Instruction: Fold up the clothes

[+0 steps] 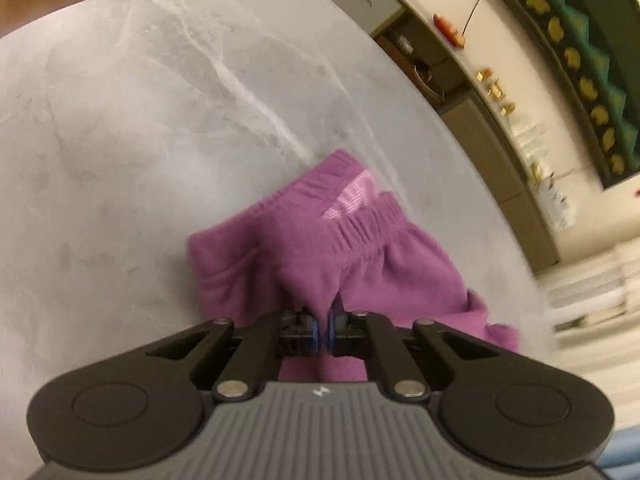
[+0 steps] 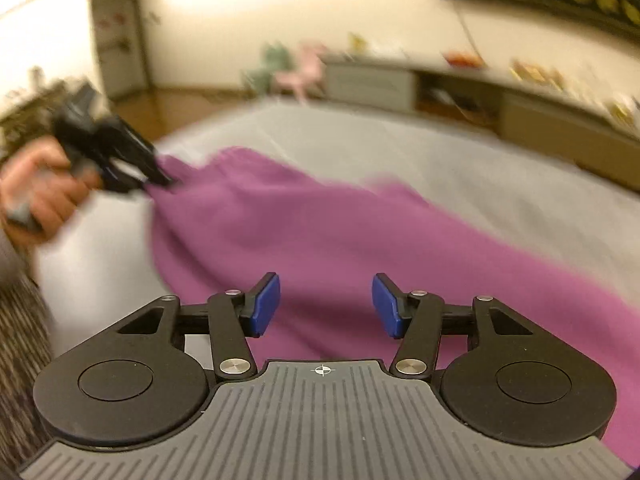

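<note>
Purple sweatpants (image 1: 320,248) lie on a grey marble table (image 1: 140,100), elastic waistband and a pale label facing away from me. My left gripper (image 1: 323,332) is shut on a pinch of the purple fabric near the waist. In the right wrist view the pants (image 2: 320,232) stretch across the table from upper left to lower right. The left gripper (image 2: 160,178), held in a hand, grips their far left end. My right gripper (image 2: 326,306) is open and empty, its blue pads (image 2: 264,306) just above the fabric.
The table's far edge (image 1: 420,88) curves to the right. Beyond it stands a low grey cabinet (image 1: 472,92) with small items on top, against a pale wall. The right wrist view is blurred by motion. The person's striped sleeve (image 2: 20,344) is at the left.
</note>
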`<state>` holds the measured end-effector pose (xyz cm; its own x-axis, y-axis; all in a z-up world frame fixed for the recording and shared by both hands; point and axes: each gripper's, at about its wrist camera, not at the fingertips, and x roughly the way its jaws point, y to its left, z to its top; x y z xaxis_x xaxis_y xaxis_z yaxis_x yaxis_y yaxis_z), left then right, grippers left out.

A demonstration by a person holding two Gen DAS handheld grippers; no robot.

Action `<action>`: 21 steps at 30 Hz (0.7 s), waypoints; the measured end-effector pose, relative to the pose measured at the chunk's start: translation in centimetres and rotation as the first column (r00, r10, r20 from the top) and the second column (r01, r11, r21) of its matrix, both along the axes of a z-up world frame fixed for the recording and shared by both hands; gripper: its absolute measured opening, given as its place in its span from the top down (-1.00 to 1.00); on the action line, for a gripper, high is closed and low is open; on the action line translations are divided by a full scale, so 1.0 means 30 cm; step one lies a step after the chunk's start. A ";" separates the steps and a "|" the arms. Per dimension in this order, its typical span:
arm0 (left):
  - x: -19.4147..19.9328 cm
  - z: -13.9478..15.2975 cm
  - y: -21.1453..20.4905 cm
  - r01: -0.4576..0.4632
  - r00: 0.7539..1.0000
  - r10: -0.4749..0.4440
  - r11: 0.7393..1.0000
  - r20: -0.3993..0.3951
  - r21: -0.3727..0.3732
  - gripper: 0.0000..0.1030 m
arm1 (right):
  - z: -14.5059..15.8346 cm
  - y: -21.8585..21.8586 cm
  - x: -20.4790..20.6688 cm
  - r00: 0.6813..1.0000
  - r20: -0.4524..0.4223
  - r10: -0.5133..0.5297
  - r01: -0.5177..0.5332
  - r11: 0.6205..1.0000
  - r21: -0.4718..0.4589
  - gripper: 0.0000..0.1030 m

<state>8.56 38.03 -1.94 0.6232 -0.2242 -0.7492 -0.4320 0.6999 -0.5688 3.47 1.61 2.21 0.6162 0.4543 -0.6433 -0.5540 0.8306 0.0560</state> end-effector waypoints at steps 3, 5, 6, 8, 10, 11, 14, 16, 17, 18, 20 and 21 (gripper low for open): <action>0.008 0.038 -0.036 0.036 0.997 -0.037 0.999 0.065 0.018 0.25 | -0.056 -0.115 -0.051 0.997 -0.032 -0.072 0.073 0.997 0.028 -0.10; 0.009 0.048 -0.064 0.039 0.997 -0.044 0.997 0.070 0.063 0.09 | -0.061 -0.196 -0.109 0.993 -0.035 -0.111 0.113 0.991 0.076 -0.15; 0.013 0.047 -0.077 0.036 0.998 -0.042 0.995 0.056 0.094 0.09 | -0.065 -0.225 -0.121 0.991 -0.044 -0.125 0.129 0.985 0.111 -0.17; 0.023 0.043 -0.099 0.033 0.999 -0.039 0.987 0.031 0.155 0.32 | -0.071 -0.294 -0.123 0.985 -0.102 -0.141 0.160 0.963 0.215 -0.21; 0.010 0.052 -0.117 0.018 0.999 -0.028 0.980 0.046 0.197 0.93 | -0.100 -0.354 -0.092 0.961 -0.207 -0.183 0.245 0.912 0.330 -0.23; -0.016 0.074 -0.106 0.002 0.994 -0.022 0.983 0.105 0.182 0.93 | -0.118 -0.394 -0.075 0.943 -0.262 -0.207 0.296 0.879 0.374 -0.23; -0.094 0.133 -0.067 -0.016 0.958 0.003 0.999 0.288 0.043 0.93 | -0.163 -0.508 -0.046 0.888 -0.399 -0.230 0.417 0.767 0.487 -0.23; -0.099 0.124 -0.045 -0.010 0.949 0.019 1.000 0.314 -0.030 0.93 | -0.202 -0.558 -0.037 0.854 -0.476 -0.210 0.476 0.682 0.555 -0.23; -0.098 0.117 -0.035 -0.009 0.947 0.028 0.998 0.319 -0.059 0.93 | -0.218 -0.573 -0.034 0.841 -0.503 -0.198 0.499 0.645 0.579 -0.23; -0.099 0.110 -0.025 -0.012 0.947 0.037 0.997 0.319 -0.080 0.93 | -0.223 -0.578 -0.031 0.831 -0.524 -0.190 0.513 0.627 0.587 -0.23; -0.101 0.099 -0.007 -0.016 0.944 0.054 0.993 0.325 -0.118 0.93 | -0.221 -0.570 -0.028 0.816 -0.556 -0.159 0.523 0.614 0.592 -0.28; -0.104 0.102 -0.005 -0.014 0.939 0.056 0.992 0.339 -0.127 0.93 | -0.223 -0.561 -0.029 0.815 -0.567 -0.121 0.515 0.600 0.612 -0.29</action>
<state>5.46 37.88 1.11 0.8457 -0.2733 -0.4584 -0.2197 0.6045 -0.7657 2.61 -15.22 -4.46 0.5648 0.7066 -0.4263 -0.0087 0.5217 0.8531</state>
